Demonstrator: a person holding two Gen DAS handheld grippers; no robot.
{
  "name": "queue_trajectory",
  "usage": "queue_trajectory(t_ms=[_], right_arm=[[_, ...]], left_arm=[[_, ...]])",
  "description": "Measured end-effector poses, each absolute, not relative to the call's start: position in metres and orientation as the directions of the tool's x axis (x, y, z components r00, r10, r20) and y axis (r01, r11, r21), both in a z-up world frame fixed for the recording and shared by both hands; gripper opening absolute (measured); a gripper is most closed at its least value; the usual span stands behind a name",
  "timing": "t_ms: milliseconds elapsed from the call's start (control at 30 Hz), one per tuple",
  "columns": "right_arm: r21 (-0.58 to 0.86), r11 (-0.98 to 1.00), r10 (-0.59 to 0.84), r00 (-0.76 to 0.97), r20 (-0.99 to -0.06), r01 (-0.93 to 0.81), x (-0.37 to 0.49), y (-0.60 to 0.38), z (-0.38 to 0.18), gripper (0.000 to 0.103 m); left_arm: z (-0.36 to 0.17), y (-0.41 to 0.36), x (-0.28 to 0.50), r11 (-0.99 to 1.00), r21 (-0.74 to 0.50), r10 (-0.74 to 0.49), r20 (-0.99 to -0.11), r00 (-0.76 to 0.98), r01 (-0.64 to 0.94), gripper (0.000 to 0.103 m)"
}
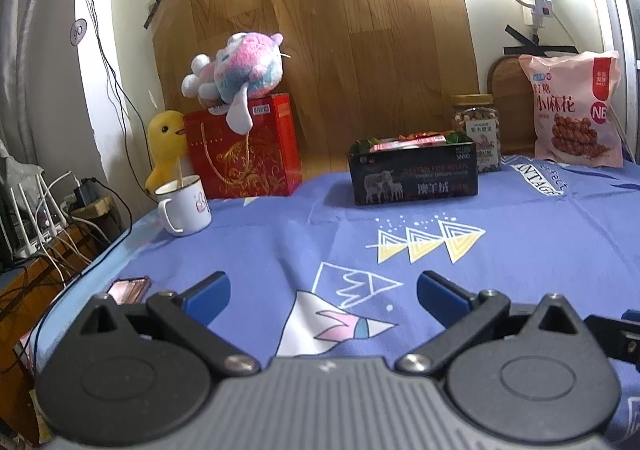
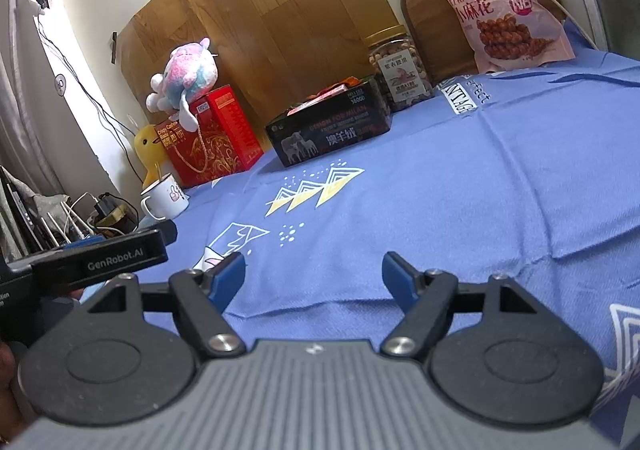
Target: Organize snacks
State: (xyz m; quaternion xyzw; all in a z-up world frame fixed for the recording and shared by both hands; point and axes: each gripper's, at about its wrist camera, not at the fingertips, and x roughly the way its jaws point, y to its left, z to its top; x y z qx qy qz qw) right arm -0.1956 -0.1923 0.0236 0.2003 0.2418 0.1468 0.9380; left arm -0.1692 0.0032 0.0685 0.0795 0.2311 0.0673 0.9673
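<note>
Both the left gripper (image 1: 323, 292) and the right gripper (image 2: 313, 274) are held low over the near edge of the blue cloth (image 1: 520, 242), fingers spread and empty. "GenRobot.AI" is read on the left tool. The snack box (image 1: 414, 178), marked "DESIGN FOR MILAN", the nut jar (image 1: 477, 131) and the pink bag (image 1: 574, 109) are lined along the far edge; the bag is best pinched at its top seam.

A matt, finely woven blue cloth (image 1: 520, 234) with printed shapes covers the counter and lies in soft creases. The black box (image 1: 414, 179) looks like glossy printed cardboard; the red gift box (image 1: 244, 153) is shiny card with gold patterning and a cord handle. The pink snack bag (image 1: 574, 109) is smooth plastic film with a slight sheen. The nut jar (image 1: 478, 129) is clear plastic. The white mug (image 1: 186, 205) looks like glossy enamel. The plush toy (image 1: 236, 67) is fuzzy. The backboard (image 1: 320, 49) has a wood-grain finish.
</note>
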Motion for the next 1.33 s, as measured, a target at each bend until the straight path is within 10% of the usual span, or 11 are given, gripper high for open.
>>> queue_trajectory(t_ms=[1333], right_arm=[[0.453,0.876,0.366,0.839,-0.403,-0.165,-0.196,-0.192,0.017,0.078]], left_arm=[[0.055,0.002,-0.163,0.991,0.136,0.069,-0.545,0.836,0.006,0.103]])
